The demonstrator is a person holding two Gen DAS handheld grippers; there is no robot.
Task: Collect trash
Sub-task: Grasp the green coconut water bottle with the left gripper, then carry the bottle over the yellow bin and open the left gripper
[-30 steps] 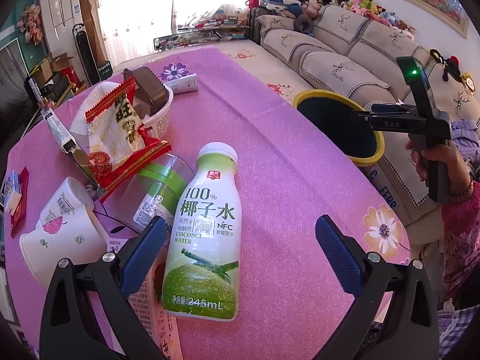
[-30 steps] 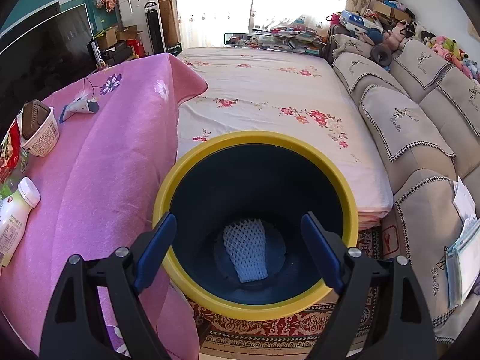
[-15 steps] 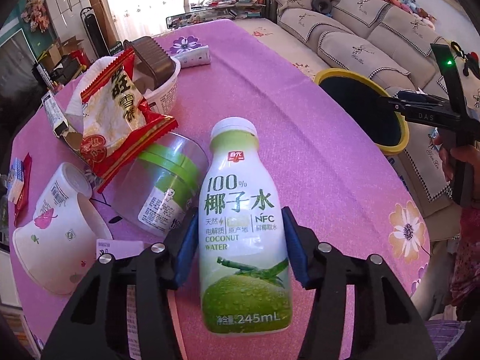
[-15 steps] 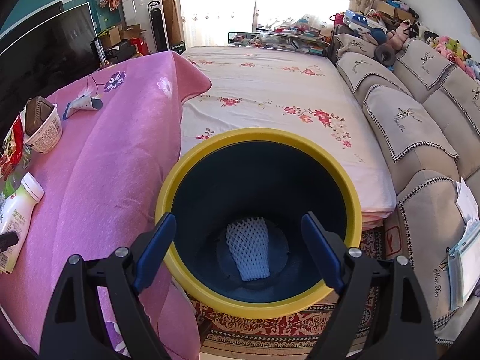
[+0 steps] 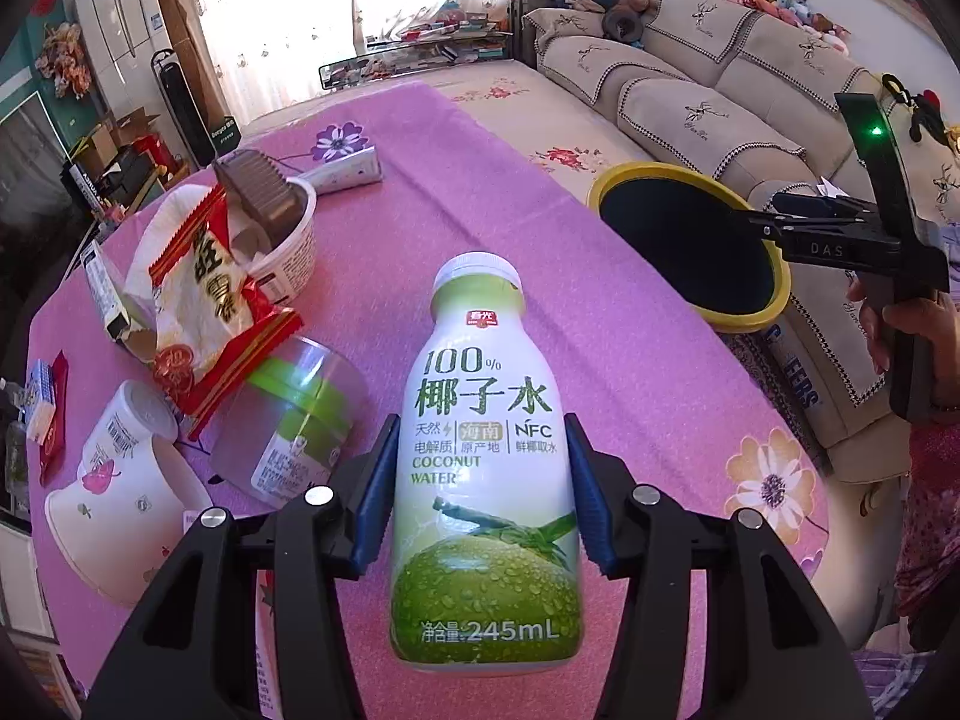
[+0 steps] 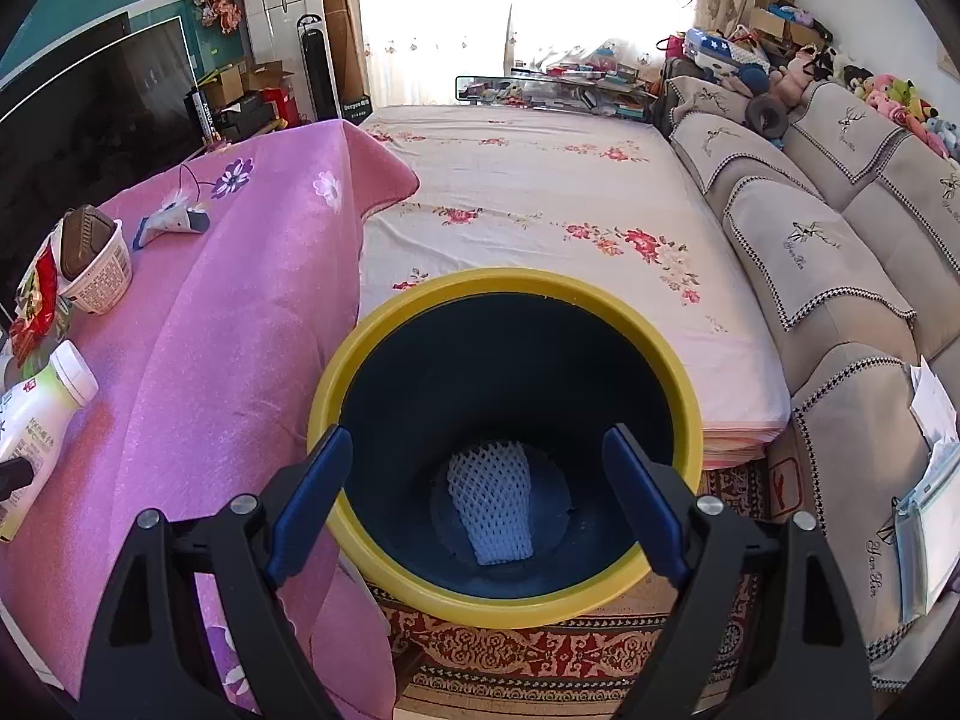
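Coconut water bottle grabbed — bin's next

Left gripper (image 5: 483, 495) is clamped on the bottle (image 5: 486, 480), cap pointing far, over the counter (image 5: 540, 276); the bin (image 5: 690, 252) sits far-right, under the wide-open, empty right gripper (image 6: 477, 504).

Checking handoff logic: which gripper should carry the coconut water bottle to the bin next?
Left. The left gripper is shut on the coconut water bottle. The right gripper hangs open and empty over the yellow-rimmed bin, which holds only a white foam net.
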